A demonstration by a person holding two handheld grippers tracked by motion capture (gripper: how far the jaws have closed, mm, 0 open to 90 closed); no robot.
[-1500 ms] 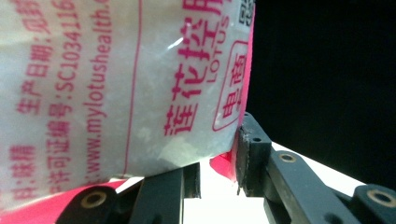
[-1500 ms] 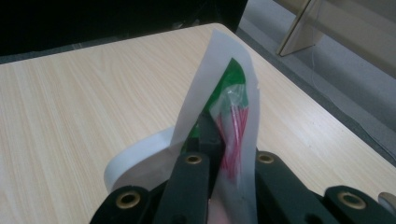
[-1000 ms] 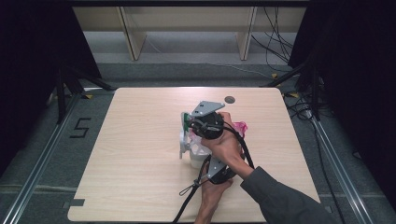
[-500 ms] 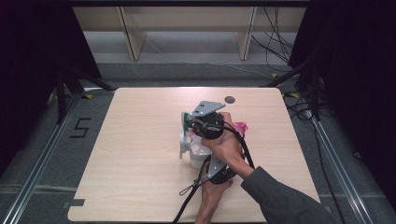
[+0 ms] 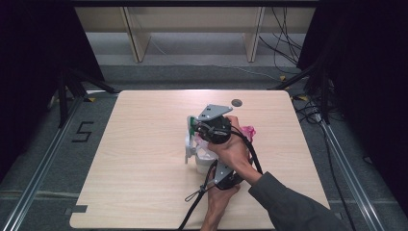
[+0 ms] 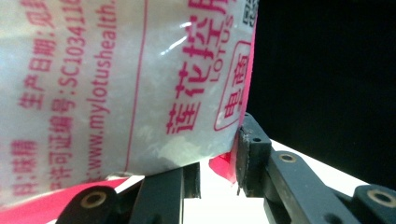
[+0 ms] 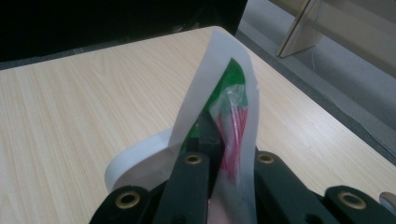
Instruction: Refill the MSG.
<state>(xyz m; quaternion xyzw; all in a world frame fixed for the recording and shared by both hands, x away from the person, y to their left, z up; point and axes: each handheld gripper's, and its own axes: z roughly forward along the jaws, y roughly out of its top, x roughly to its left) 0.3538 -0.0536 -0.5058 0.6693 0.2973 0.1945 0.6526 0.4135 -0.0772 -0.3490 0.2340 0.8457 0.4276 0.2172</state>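
Note:
A white plastic bag with red print and white powder inside stands near the table's middle, held between both grippers. In the left gripper view the bag fills the frame, and my left gripper is shut on its lower part, pads against the film. My left gripper comes in from below, mostly hidden by the hands. My right gripper, under its grey plate, is shut on the bag's upper edge. In the right gripper view that folded white, green and red edge rises from between the right gripper's jaws.
Something pink shows just right of the hands. A dark round disc lies near the table's far edge. Black cables trail toward the near edge. Shelf legs stand beyond the table.

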